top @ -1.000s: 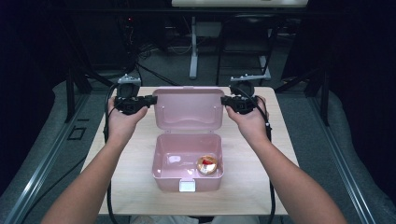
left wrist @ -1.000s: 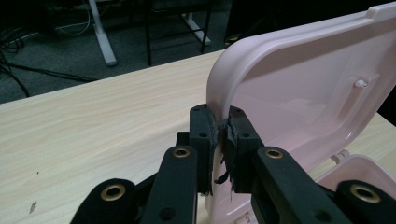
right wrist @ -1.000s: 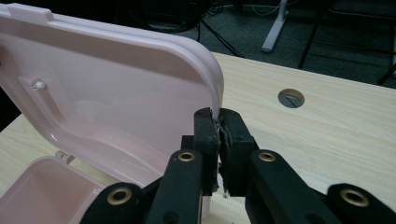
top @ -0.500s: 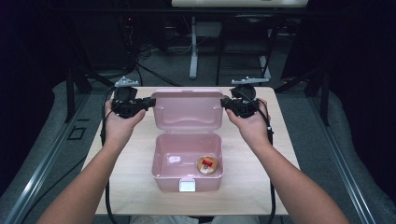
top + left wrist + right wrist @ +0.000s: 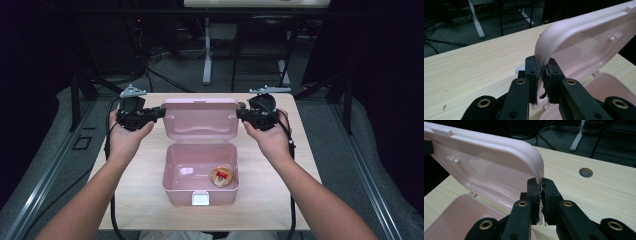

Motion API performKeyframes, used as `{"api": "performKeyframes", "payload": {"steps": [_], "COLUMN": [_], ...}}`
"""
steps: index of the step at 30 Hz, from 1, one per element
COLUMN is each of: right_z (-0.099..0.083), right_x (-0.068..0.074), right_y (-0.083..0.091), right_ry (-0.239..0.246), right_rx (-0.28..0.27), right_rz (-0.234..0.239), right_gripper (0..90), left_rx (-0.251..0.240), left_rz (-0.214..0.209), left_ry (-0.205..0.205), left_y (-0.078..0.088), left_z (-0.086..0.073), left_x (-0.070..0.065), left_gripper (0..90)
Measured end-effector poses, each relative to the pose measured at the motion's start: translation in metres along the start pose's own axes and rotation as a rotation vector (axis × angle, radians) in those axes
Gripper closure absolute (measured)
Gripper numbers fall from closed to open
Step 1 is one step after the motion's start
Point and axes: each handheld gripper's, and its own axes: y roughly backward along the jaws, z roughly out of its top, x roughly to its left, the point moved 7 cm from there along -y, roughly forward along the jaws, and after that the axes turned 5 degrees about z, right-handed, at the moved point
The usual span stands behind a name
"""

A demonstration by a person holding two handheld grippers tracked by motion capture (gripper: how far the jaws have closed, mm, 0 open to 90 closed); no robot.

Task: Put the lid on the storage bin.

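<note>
Here, left gripper (image 5: 542,72) and right gripper (image 5: 541,188) clenched on lid (image 5: 200,119) edges, pad contact partly hidden.

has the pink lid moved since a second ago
Yes, slightly: the pink lid, pinched at both side edges, now stands more upright, its top edge nearer the table's far edge.

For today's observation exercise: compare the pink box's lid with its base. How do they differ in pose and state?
The lid stands raised behind the base, which sits flat on the table. The lid is clamped at its side edges by the left gripper and the right gripper; the base is untouched. The base holds a small round item; the lid holds nothing. Both are pink plastic.
</note>
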Motion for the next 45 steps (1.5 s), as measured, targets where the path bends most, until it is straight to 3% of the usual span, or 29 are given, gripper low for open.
{"api": "performKeyframes", "payload": {"steps": [45], "right_z": [-0.019], "right_x": [0.018], "right_y": [0.024], "right_ry": [0.054], "right_rx": [0.008], "right_rz": [0.055], "right_gripper": [81.8], "left_rx": [0.029], "left_rz": [-0.025], "left_ry": [-0.064], "left_y": [0.029], "left_z": [-0.019], "left_x": [-0.015], "left_gripper": [79.9]}}
